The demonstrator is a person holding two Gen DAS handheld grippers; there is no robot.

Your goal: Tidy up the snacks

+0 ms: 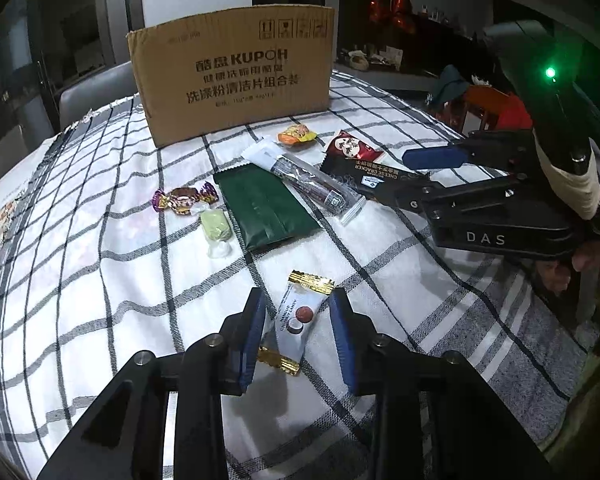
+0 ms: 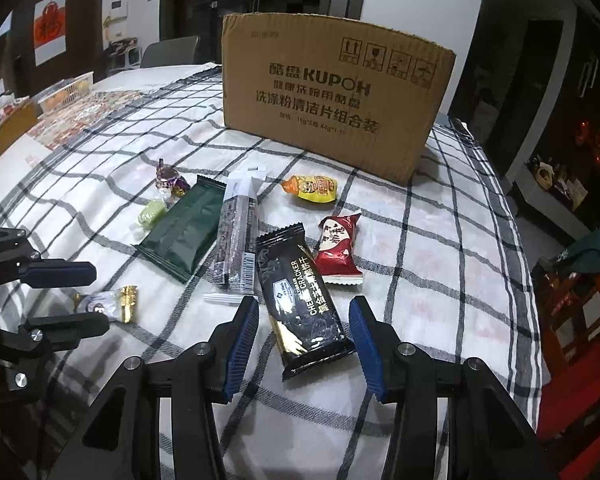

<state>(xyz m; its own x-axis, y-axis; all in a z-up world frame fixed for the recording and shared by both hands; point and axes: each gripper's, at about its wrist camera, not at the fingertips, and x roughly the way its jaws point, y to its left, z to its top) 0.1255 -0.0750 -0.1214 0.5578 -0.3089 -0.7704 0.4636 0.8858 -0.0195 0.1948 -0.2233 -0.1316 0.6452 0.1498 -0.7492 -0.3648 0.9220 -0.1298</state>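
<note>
Snacks lie on a checked tablecloth in front of a cardboard box (image 1: 232,72) (image 2: 332,96). My left gripper (image 1: 298,312) is open, its jaws on either side of a white coconut candy (image 1: 296,316), also in the right wrist view (image 2: 108,304). My right gripper (image 2: 304,320) is open around the near end of a black cheese cracker pack (image 2: 300,300) (image 1: 380,178). Beyond lie a dark green pack (image 1: 268,208) (image 2: 184,228), a clear-wrapped bar (image 1: 304,178) (image 2: 238,232), a red snack (image 1: 352,148) (image 2: 338,252), a yellow-orange sachet (image 1: 296,135) (image 2: 310,189), a purple candy (image 1: 184,198) and a green candy (image 1: 216,230).
The tablecloth (image 1: 100,280) covers a table whose right edge drops off near a red stool (image 2: 572,300). A basket (image 2: 66,90) and a small box (image 2: 8,128) stand at the far left. A grey chair (image 1: 96,92) stands behind the table.
</note>
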